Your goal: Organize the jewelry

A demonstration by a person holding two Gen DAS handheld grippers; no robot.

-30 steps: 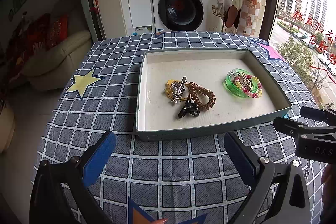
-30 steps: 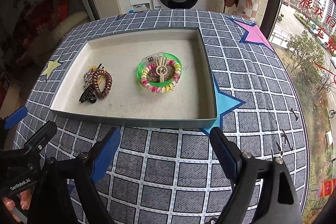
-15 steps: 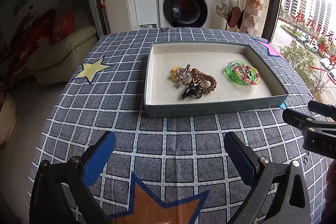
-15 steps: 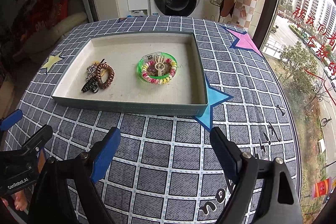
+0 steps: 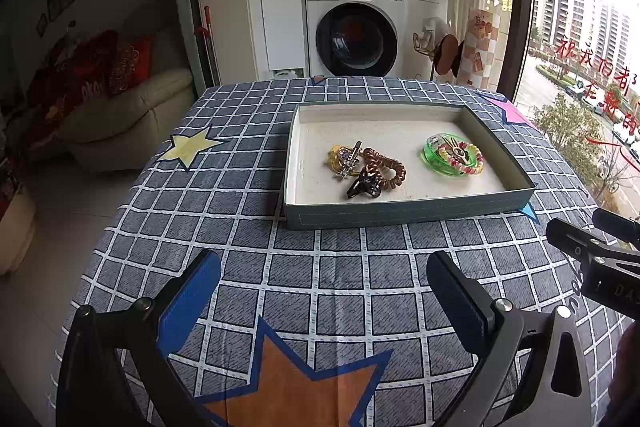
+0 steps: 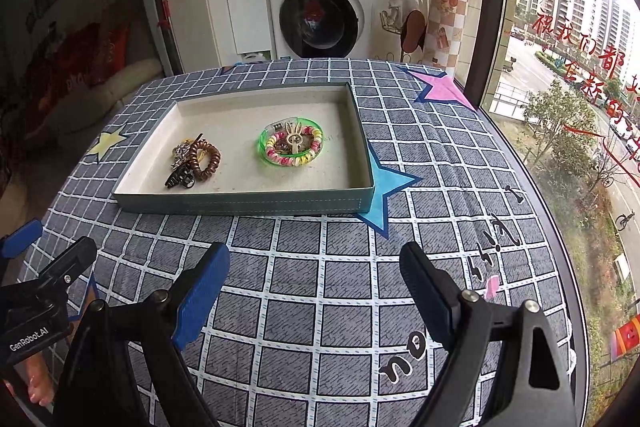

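A shallow grey-green tray with a cream floor sits on the checked tablecloth. Inside it lie a brown spiral hair tie, a black claw clip, a gold and silver clip, and a green bangle holding a multicolour spiral tie and a cream rabbit clip. My left gripper is open and empty, well in front of the tray. My right gripper is open and empty, also in front of the tray.
The tablecloth is blue-grey check with coloured stars. A washing machine stands behind the table, a cream sofa to the left, a large window to the right. The other gripper shows at each view's edge.
Both grippers have drawn back and up from the tray, which now appears smaller and farther away. Both stay open and empty. The items in the tray have not moved.
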